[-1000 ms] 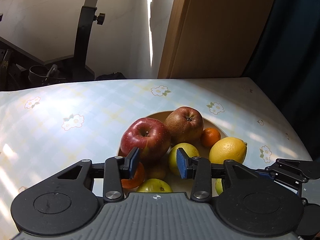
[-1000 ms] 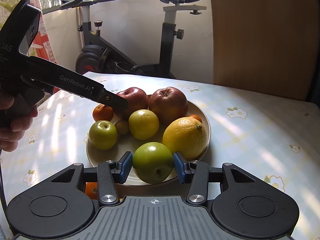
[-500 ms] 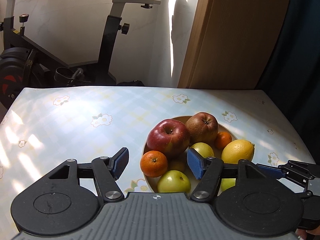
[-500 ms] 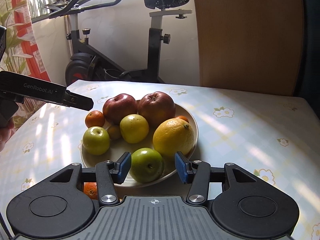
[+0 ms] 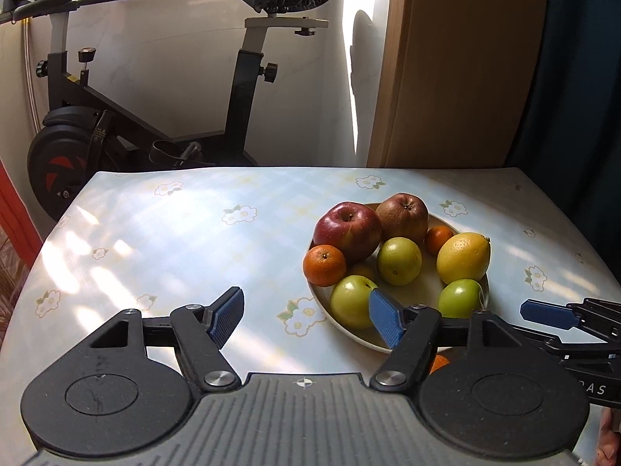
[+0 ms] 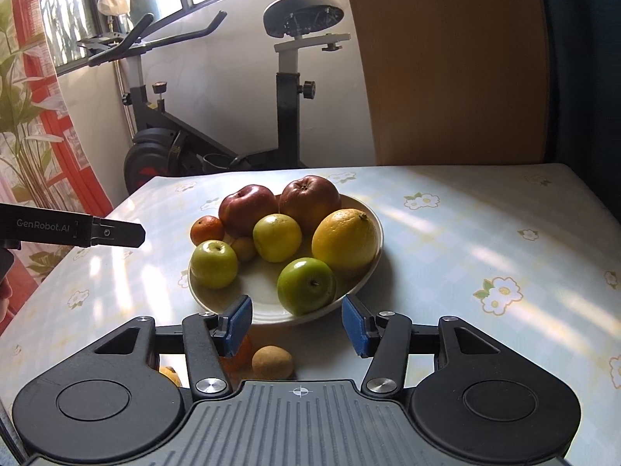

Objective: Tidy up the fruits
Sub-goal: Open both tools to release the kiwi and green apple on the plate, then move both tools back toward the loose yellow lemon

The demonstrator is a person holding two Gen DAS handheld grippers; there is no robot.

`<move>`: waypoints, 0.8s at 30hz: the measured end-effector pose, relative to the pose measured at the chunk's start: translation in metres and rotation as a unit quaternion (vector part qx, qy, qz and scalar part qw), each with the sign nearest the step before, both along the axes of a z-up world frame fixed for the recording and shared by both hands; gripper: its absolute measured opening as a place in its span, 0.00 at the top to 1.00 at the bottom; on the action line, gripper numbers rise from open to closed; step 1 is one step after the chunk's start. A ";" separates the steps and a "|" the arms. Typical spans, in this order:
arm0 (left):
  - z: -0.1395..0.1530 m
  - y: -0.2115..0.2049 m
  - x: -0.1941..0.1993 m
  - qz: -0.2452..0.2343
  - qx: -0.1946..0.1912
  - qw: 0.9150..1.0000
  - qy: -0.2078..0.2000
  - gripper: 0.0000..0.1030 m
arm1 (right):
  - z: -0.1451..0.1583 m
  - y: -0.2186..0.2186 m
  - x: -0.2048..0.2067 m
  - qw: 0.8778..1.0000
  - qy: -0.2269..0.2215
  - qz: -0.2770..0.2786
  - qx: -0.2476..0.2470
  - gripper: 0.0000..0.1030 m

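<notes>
Partly hidden orange (image 6: 236, 353) behind right claw (image 6: 297, 324), both claws opening, empty.

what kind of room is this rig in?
Most likely a room in someone's home: an exercise bike stands behind a table with a floral tablecloth, a plate of fruit sits on it, and a curtained window is at left.

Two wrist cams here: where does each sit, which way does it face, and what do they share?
Left wrist: on the left gripper, jaws opening and empty, looking down-forward; plate ahead-right; right gripper at right edge.
Right wrist: on the right gripper, jaws opening, empty; plate straight ahead; left gripper at left edge.
Shared: plate, lemon, exercise bike.
</notes>
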State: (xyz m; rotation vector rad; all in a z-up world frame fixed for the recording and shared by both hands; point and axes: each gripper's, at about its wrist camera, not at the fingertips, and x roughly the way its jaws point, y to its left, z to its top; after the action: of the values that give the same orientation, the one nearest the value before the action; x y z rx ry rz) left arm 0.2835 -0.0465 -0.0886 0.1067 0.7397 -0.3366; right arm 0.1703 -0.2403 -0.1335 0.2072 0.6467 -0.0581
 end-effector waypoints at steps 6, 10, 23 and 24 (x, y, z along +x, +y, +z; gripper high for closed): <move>-0.008 0.023 -0.022 0.030 -0.016 0.999 0.021 0.28 | -0.005 0.014 -0.013 1.000 0.012 0.007 0.001 0.51; -0.013 0.035 -0.037 0.043 -0.011 0.999 0.020 0.28 | -0.009 0.023 -0.019 1.000 0.024 0.015 -0.001 0.51; -0.025 0.054 -0.055 0.083 -0.026 0.996 0.032 0.24 | -0.026 0.052 -0.034 0.997 0.061 0.041 -0.007 0.45; -0.026 0.055 -0.056 0.084 -0.026 0.996 0.033 0.24 | -0.027 0.053 -0.035 0.997 0.063 0.043 -0.007 0.45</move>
State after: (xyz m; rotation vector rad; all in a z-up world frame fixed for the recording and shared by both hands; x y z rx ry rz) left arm 0.2279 0.0088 -0.1142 -0.0167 0.7988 -0.1987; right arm 0.1354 -0.1877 -0.1604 0.1632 0.7806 0.0074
